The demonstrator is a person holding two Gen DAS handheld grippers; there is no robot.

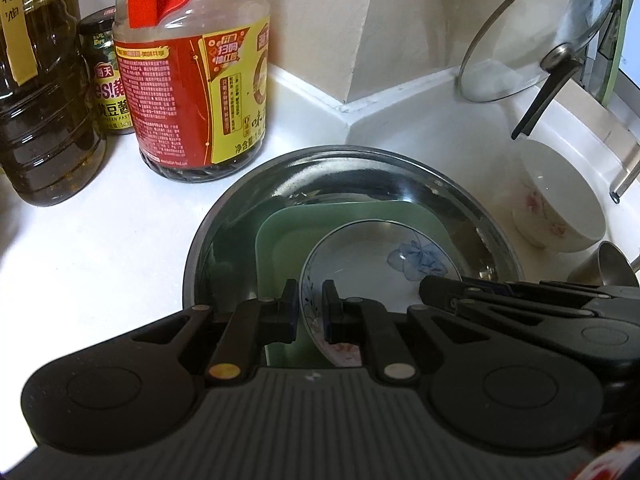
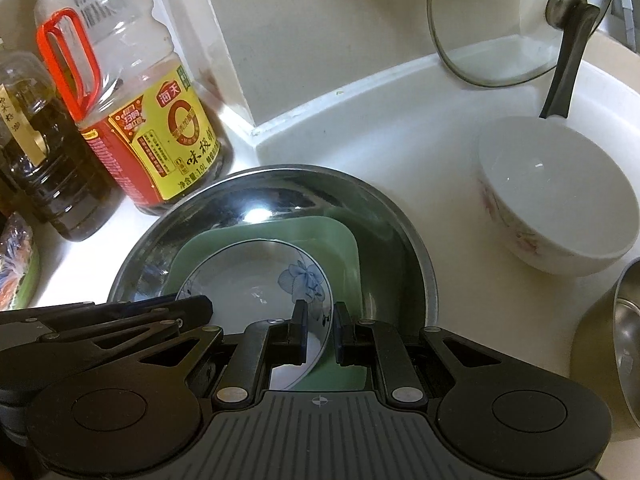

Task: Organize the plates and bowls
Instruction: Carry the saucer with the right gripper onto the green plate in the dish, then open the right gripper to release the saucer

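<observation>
Both grippers hold the same blue-flowered plate (image 1: 376, 256), one on each side of its near rim. The left gripper (image 1: 311, 312) has its fingers (image 1: 289, 308) pinched on the plate's left edge, one finger outside the rim and one inside. The right gripper (image 2: 320, 334) clamps the plate's right edge in the same way, its fingers (image 2: 300, 332) closed on the thin rim. In the left wrist view the right gripper's black linkage lies across the lower right, just beside the plate; in the right wrist view the left gripper's linkage shows at the lower left. The plate sits tilted over a pale green square tray (image 2: 340, 240), and both lie inside a wide steel basin (image 2: 404, 220) on the white table (image 1: 100, 232). To the right of the basin stands a white bowl with pink flowers (image 2: 556, 200), upright and apart from the basin. Behind it a glass pot lid (image 2: 500, 32) leans against the wall, its dark handle (image 2: 568, 64) pointing down toward the bowl. At the far right edge a steel cup (image 2: 628, 340) shows in part. Behind the basin on the left stand a soy sauce bottle with a red handle (image 2: 140, 120), close to the basin's rim, a dark oil bottle (image 2: 52, 152), and a small sauce jar (image 1: 108, 92).
</observation>
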